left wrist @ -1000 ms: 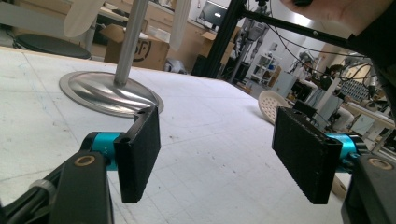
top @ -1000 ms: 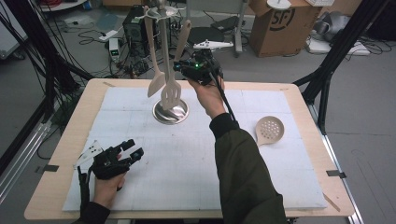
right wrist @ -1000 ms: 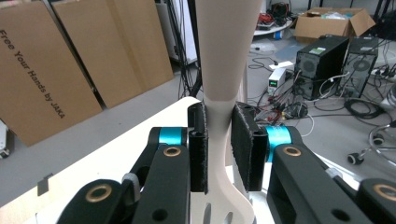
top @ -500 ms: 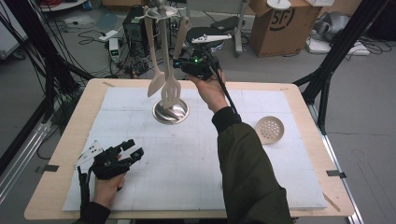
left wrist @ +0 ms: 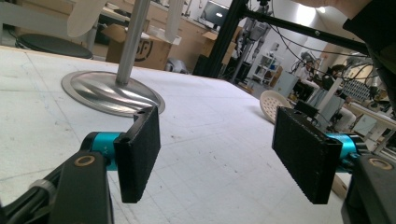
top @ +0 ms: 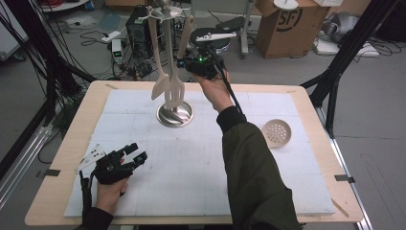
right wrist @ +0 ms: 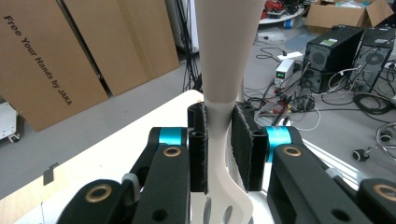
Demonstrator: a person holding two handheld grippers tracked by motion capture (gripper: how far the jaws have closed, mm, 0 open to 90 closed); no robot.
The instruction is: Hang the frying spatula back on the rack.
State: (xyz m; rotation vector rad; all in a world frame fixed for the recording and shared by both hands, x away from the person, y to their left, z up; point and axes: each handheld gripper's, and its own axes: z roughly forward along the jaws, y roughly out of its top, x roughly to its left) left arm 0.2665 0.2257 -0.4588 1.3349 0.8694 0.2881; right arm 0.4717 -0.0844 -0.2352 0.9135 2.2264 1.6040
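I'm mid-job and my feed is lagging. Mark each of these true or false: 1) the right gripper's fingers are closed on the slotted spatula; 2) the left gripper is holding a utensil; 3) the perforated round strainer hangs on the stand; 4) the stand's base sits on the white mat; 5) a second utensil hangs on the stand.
1) True: the right gripper is clamped on the neck of the slotted spatula, with both pads against it.
2) False: the left gripper is open with nothing between its fingers, resting low over the white mat.
3) False: the perforated round strainer lies on the mat at the right.
4) True: the stand rests its round metal base on the mat.
5) True: a spoon-like utensil hangs beside the spatula.
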